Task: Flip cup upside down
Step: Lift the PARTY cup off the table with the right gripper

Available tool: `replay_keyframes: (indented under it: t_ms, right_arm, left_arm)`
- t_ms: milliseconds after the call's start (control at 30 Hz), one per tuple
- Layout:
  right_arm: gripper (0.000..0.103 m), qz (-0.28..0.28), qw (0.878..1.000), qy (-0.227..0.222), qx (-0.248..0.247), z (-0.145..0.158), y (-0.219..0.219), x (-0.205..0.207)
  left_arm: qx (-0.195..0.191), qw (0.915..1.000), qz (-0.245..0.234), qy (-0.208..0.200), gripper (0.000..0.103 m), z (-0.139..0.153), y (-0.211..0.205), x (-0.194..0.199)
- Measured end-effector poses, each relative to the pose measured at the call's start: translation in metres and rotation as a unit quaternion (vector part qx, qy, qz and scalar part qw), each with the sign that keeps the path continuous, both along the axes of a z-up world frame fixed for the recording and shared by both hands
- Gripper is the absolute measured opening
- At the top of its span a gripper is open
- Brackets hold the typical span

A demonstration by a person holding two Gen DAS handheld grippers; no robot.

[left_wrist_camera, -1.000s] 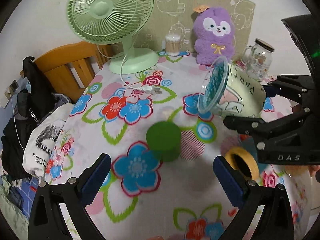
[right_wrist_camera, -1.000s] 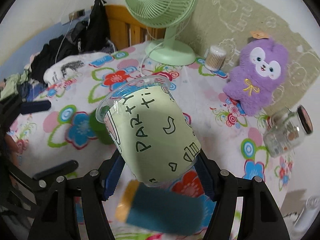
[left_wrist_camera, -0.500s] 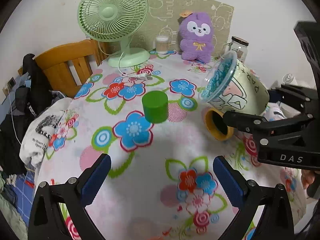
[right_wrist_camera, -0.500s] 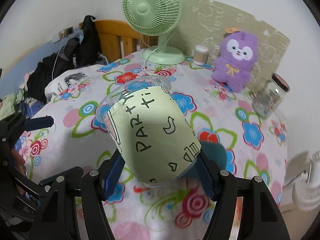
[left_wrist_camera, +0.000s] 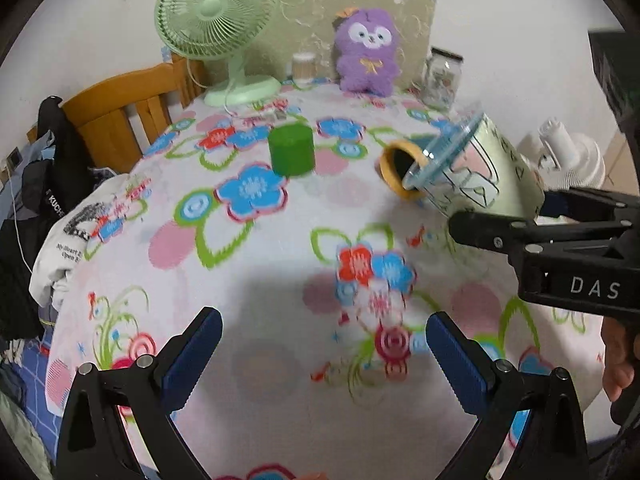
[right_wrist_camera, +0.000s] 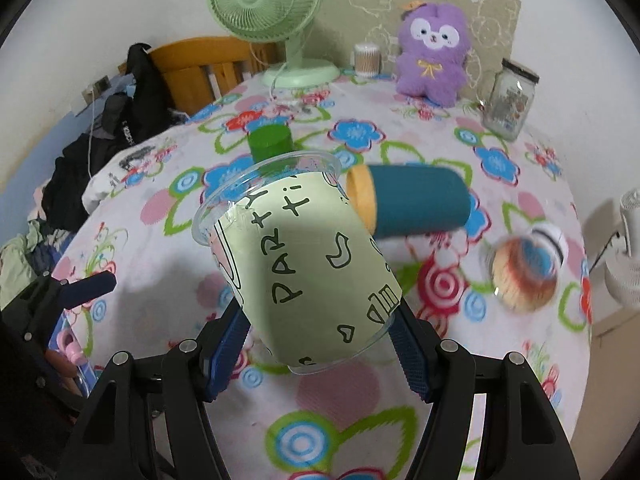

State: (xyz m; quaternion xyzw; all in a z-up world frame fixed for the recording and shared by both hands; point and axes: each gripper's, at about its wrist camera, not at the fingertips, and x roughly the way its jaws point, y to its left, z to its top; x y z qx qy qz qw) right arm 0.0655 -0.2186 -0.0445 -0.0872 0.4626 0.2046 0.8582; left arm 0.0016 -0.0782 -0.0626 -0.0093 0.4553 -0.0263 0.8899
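Observation:
My right gripper (right_wrist_camera: 320, 344) is shut on a clear plastic cup (right_wrist_camera: 304, 264) with a pale green "PARTY" sleeve. It holds the cup above the table, tilted, with the rim pointing forward and to the left. The cup (left_wrist_camera: 472, 172) and right gripper (left_wrist_camera: 520, 220) also show at the right of the left wrist view. My left gripper (left_wrist_camera: 324, 352) is open and empty, low over the near part of the floral tablecloth (left_wrist_camera: 260, 264).
A green cup (left_wrist_camera: 291, 151) stands upside down mid-table. A teal cup with a yellow rim (right_wrist_camera: 408, 202) lies on its side. A fan (left_wrist_camera: 218, 32), purple plush (left_wrist_camera: 366, 56), glass jar (left_wrist_camera: 442, 78) and small container (left_wrist_camera: 303, 67) stand at the back. A wooden chair (left_wrist_camera: 120, 116) with clothes is left.
Both grippers have drawn back toward the near table edge. The cup stays in my right gripper at much the same tilt. The left gripper stays open.

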Motion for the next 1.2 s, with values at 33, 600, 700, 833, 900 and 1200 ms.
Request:
replay_keyframes:
  t_ms: [33,600,700,833,900,1200]
  right_arm:
    - [0.071,-0.002,1.000,0.004,-0.001,-0.003,0.002,-0.002]
    - [0.072,-0.019,0.997,0.069,-0.033,-0.050,0.030,-0.020]
    - [0.082,-0.015,0.996,0.080,-0.024,-0.051,0.031,-0.021]
    - [0.084,-0.007,0.997,0.075,-0.022,-0.048,0.032,-0.023]
    - [0.084,-0.008,0.997,0.073,-0.020,-0.045,0.031,-0.022]
    - [0.085,-0.027,0.998,0.054,0.026,-0.018,-0.010,-0.024]
  left_arm:
    - [-0.001,1.0000,0.000,0.003,0.103,-0.003,0.000,-0.002]
    - [-0.005,0.9996,0.003,0.027,0.103,-0.032,0.002,-0.020]
    - [-0.009,0.9995,0.009,0.028,0.103,-0.033,0.002,-0.022]
    - [-0.011,0.9995,0.006,0.030,0.103,-0.035,-0.001,-0.022]
    - [-0.013,0.9995,0.007,0.028,0.103,-0.034,-0.002,-0.022]
    - [-0.029,0.9992,0.019,0.020,0.103,-0.026,-0.010,-0.014]
